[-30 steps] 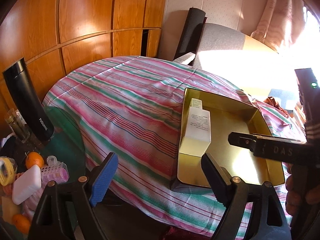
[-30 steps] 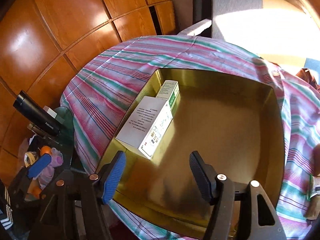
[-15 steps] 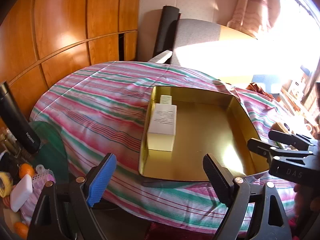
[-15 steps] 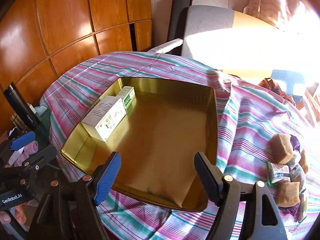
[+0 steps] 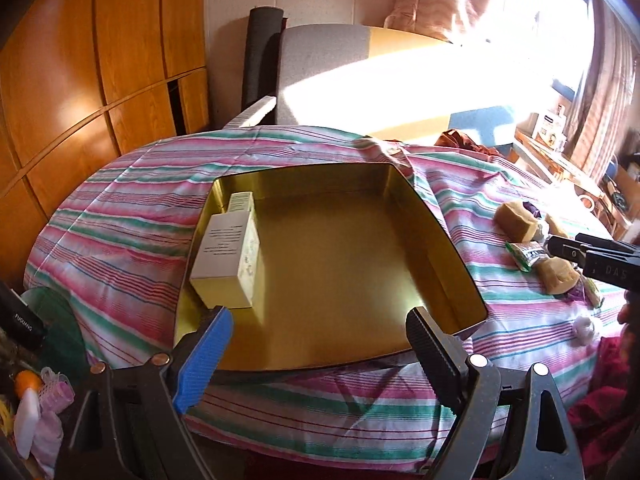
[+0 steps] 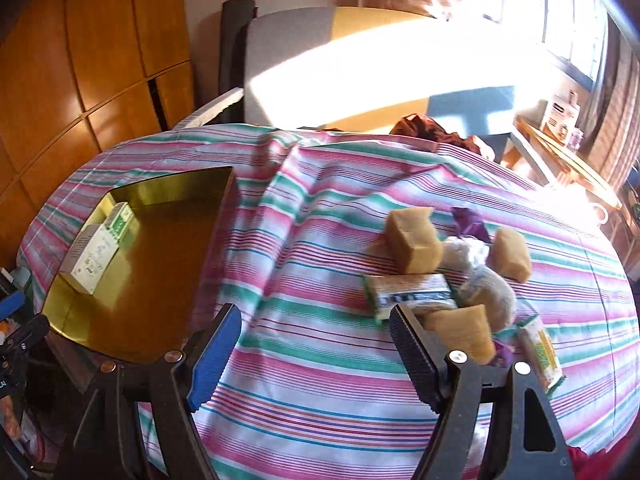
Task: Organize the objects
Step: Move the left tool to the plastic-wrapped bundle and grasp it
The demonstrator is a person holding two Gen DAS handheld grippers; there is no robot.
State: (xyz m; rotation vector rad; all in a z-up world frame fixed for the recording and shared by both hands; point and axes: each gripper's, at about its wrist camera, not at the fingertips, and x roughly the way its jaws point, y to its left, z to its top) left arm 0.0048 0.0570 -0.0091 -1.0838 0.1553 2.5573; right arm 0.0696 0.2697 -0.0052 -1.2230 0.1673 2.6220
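A gold tin tray (image 5: 440,236) lies on the striped cloth, with a white box (image 5: 226,248) and a smaller green-and-white box (image 5: 240,202) against its left wall. My left gripper (image 5: 320,328) hangs open over the tray's near edge, nothing between its pads. My right gripper (image 6: 316,320) is open above bare cloth, right of the tray (image 6: 160,260). Just beyond its right pad lies a heap: tan blocks (image 6: 412,240), a green-and-white packet (image 6: 408,294) and a pale lump. The right gripper (image 5: 560,246) also shows by that heap in the left wrist view.
A yellow-green packet (image 6: 540,348) lies at the heap's near side. A low side table at lower left carries a black flask (image 5: 20,320), an orange (image 5: 26,380) and pink curlers. A grey chair (image 5: 320,64) stands behind the table; wooden panels on the left, a window on the right.
The right gripper has swung right, from above the tray to over the cloth beside the heap, jaws slightly wider. The left gripper shifted right, so the tray sits centred before it.
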